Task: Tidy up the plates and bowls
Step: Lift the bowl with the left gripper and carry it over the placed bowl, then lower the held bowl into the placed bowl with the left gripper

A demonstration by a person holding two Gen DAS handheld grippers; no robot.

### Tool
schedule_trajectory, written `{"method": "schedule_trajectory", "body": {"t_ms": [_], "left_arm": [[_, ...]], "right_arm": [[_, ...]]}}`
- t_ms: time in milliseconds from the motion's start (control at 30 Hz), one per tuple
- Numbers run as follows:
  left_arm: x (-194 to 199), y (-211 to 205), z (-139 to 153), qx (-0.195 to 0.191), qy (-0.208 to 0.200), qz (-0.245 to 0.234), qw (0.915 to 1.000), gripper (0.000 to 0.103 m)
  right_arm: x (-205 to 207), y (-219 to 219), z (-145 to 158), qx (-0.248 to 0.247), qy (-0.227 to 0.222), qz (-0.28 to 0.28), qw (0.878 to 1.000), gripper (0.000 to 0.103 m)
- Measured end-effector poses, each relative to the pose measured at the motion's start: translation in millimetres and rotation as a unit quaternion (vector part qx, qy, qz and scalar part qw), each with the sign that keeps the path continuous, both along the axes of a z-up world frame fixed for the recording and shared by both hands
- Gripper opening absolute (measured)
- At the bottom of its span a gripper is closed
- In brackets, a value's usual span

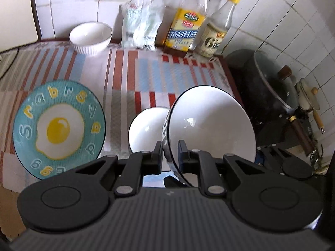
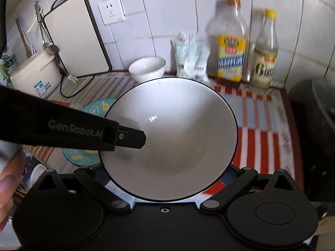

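Observation:
My left gripper (image 1: 170, 152) is shut on the rim of a large white bowl with a dark rim (image 1: 211, 123), holding it tilted above the striped mat. A smaller white bowl (image 1: 146, 129) sits on the mat just behind it. A teal fried-egg plate (image 1: 58, 128) lies at the left. A ribbed white bowl (image 1: 91, 36) stands at the back. In the right wrist view the large bowl (image 2: 178, 142) fills the centre over my right gripper, whose fingertips it hides; the arms look spread wide. The left gripper's finger (image 2: 129, 139) reaches into the bowl from the left.
Two bottles (image 1: 186, 25) and plastic bags (image 1: 140, 25) stand against the tiled back wall. A dark pot with glass lid (image 1: 270, 83) sits right of the mat. A rice cooker (image 2: 35, 75) and a cutting board (image 2: 77, 35) stand at the left.

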State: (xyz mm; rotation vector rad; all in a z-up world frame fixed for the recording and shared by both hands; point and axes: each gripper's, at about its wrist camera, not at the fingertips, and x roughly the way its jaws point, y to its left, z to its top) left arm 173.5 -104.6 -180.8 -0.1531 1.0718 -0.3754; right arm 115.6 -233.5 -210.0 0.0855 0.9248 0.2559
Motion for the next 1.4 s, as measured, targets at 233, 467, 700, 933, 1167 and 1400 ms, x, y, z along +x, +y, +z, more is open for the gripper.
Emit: {"method": "schedule_trajectory", "body": {"t_ms": [233, 467, 700, 933, 1167, 1400], "left_arm": [[9, 5, -28, -0.011, 0.026, 0.005, 0.9996, 0.013], [24, 9, -46, -0.015, 0.042, 0.012, 0.9989, 0.012], [40, 18, -68, -0.028, 0.072, 0.036, 0.9964, 0.012], [56, 14, -78, -0.014, 0.104, 0.039, 0.9938, 0.013], [61, 9, -79, -0.002, 0.101, 0.033, 0.9944, 0.013], [66, 11, -80, -0.007, 0.12, 0.039, 0.992, 0.014]], "right_arm": [[2, 4, -28, 0.009, 0.015, -0.007, 1.0, 0.101], [15, 10, -43, 0.003, 0.028, -0.015, 0.999, 0.101], [38, 19, -55, -0.011, 0.074, -0.017, 0.997, 0.102], [51, 30, -58, -0.057, 0.09, -0.014, 0.994, 0.103], [55, 26, -64, -0.052, 0.092, -0.021, 0.994, 0.103], [56, 21, -69, -0.037, 0.091, -0.013, 0.995, 0.103]]}}
